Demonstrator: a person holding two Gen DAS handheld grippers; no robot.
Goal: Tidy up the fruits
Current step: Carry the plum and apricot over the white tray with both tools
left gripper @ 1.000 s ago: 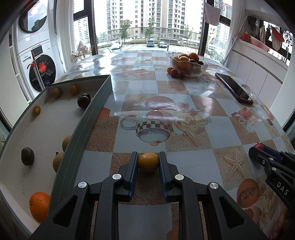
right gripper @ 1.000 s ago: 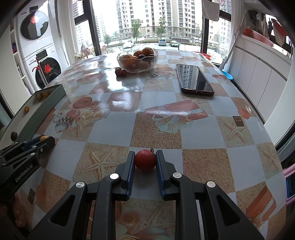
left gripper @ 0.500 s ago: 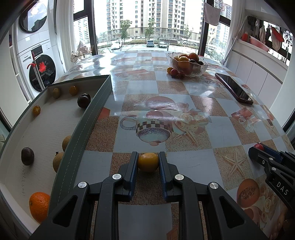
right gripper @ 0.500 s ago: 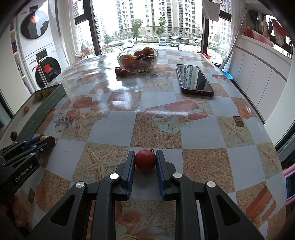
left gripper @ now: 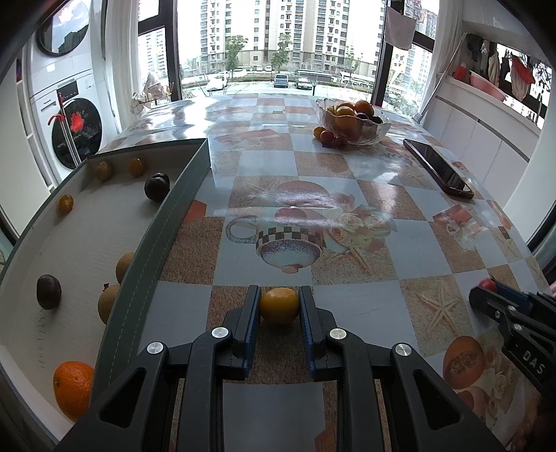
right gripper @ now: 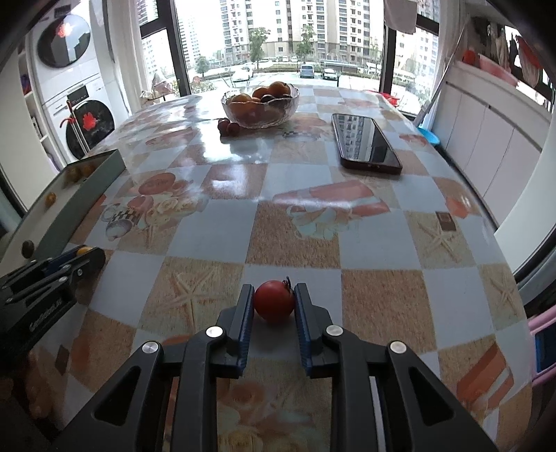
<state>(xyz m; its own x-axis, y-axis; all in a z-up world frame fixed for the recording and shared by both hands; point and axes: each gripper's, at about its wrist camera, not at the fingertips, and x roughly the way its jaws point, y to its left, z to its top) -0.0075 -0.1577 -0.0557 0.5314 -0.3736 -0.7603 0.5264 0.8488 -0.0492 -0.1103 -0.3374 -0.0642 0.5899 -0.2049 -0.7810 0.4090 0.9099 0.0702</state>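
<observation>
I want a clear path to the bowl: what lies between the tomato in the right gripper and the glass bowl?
In the right wrist view, only bare patterned tablecloth separates tomato and glass bowl; small red fruits sit left of the bowl.

A table covered with a patterned cloth (right gripper: 295, 240) of checked squares, starfish and teacup prints is shown. A dark phone (right gripper: 365, 144) is laid flat, screen up, on the far right part of the cloth. Two stacked washing machines (left gripper: 74, 104) with round doors are seen at the left wall. White cabinets (right gripper: 486, 139) run along the right wall. Apartment towers (left gripper: 278, 31) are visible through the windows.
</observation>
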